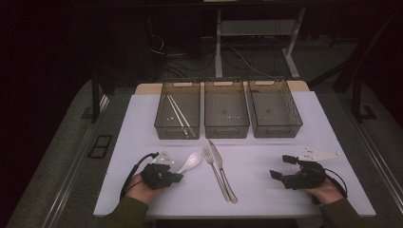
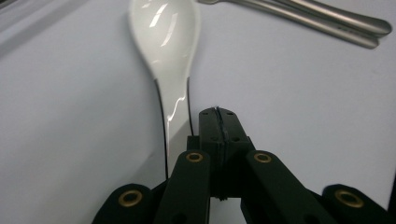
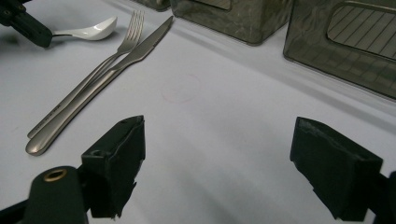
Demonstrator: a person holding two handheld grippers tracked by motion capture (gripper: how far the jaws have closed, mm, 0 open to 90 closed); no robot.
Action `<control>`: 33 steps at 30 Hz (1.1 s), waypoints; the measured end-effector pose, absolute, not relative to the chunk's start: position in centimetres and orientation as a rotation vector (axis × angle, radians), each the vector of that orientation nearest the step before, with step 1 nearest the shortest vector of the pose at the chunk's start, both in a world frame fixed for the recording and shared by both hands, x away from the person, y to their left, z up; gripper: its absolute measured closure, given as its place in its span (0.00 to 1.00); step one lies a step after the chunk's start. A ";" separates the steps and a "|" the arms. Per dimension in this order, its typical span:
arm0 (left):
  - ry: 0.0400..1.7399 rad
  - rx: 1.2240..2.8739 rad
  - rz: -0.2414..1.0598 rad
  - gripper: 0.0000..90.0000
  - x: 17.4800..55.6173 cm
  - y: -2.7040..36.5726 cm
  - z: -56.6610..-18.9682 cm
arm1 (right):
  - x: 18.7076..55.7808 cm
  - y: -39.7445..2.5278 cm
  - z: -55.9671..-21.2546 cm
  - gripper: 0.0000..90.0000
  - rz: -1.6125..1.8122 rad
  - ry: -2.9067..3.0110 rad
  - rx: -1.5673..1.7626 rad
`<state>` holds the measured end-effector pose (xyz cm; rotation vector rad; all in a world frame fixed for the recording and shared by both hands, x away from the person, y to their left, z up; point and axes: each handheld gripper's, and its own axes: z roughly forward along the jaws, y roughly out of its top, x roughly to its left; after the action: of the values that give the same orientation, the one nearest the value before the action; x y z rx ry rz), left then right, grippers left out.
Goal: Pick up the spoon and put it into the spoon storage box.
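- Resting at the lower left of the high view, the left gripper [image 1: 175,176] has its jaws pressed together; in the left gripper view they meet just right of the white spoon's [image 2: 164,42] handle, and whether they pinch it I cannot tell.
- The spoon's bowl points toward the top of that view, the handle running down beside the jaw tips.
- Low on the right of the high view, the right gripper [image 1: 279,167] is released, jaws wide apart over bare sheet, holding nothing.
- Between the two grippers lie a steel fork [image 1: 215,171] and a table knife [image 1: 222,172], side by side and touching near the handles.
- Everything sits on a white table sheet [image 1: 142,123]; a faint pink ring mark [image 3: 181,88] shows on it in the right gripper view.
- Three smoky translucent bins [image 1: 226,109] stand in a row at the sheet's far edge; the leftmost holds white chopsticks [image 1: 178,114].
- Behind them the room is dark, with cables and a desk frame [image 1: 218,42] on the floor.
- No writing is readable.
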<state>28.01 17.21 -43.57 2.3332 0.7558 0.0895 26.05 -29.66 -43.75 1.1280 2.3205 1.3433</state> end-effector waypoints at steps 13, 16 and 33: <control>0.801 2.320 0.150 0.99 29.1 19.0 -43.5 | 26.0 -29.6 -43.8 0.20 1.339 2.326 1.122; 0.788 2.285 0.146 0.99 29.0 19.1 -43.3 | 26.0 -29.6 -43.8 0.20 1.340 2.326 1.124; 0.727 2.116 0.096 0.61 32.6 17.2 -41.7 | 26.1 -29.6 -43.8 0.20 1.338 2.324 1.127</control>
<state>32.59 17.20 -41.71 2.1160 0.7266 0.0965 26.09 -29.58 -43.78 1.1267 2.3238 1.3381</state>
